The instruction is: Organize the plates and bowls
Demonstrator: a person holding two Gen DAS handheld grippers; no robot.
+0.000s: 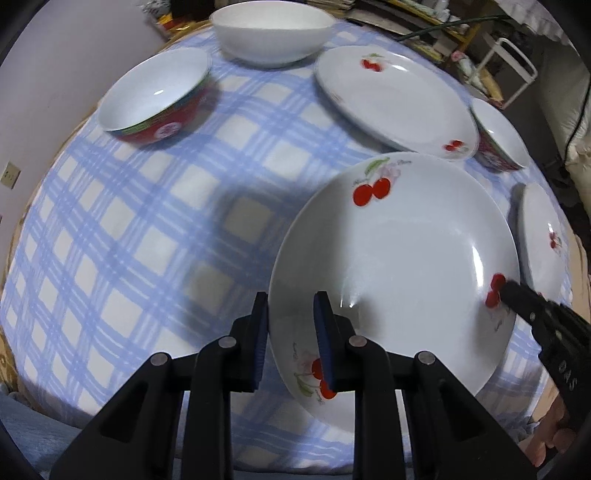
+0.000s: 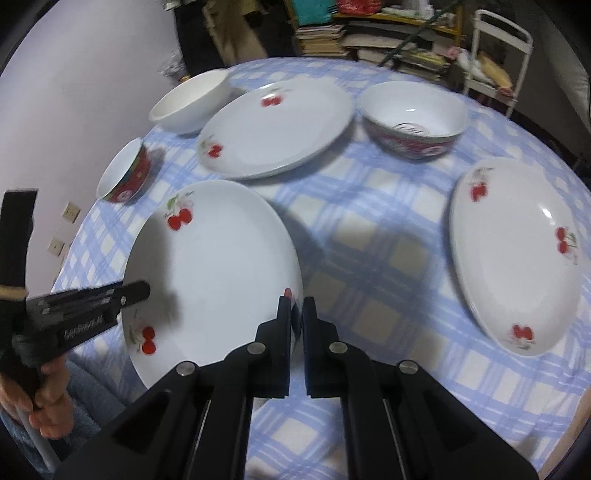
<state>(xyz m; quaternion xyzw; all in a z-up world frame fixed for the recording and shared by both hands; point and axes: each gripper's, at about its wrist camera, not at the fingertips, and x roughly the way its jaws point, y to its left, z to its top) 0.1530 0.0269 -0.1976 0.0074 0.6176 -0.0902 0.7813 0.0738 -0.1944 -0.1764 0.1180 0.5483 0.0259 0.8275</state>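
A white deep plate with cherry prints [image 1: 399,266] [image 2: 218,266] hangs tilted just above the blue checked tablecloth [image 1: 129,221], casting a shadow on it. My left gripper [image 1: 291,321] is shut on its near-left rim, one pad under and one over the edge; the right wrist view shows it from the side [image 2: 136,291]. My right gripper [image 2: 297,306] is shut on the opposite rim, and its tip shows in the left wrist view [image 1: 509,291]. A second cherry plate [image 1: 395,99] [image 2: 277,125] lies farther back. A third cherry plate [image 1: 543,240] [image 2: 517,254] lies to the right.
A plain white bowl [image 1: 273,33] [image 2: 192,103] stands at the back. One red-sided bowl [image 1: 159,99] [image 2: 127,173] is on the left, another [image 1: 498,136] [image 2: 413,122] behind the right plate. Stacked books and a white rack [image 2: 498,55] stand beyond the table. A hand [image 2: 51,406] holds the left gripper.
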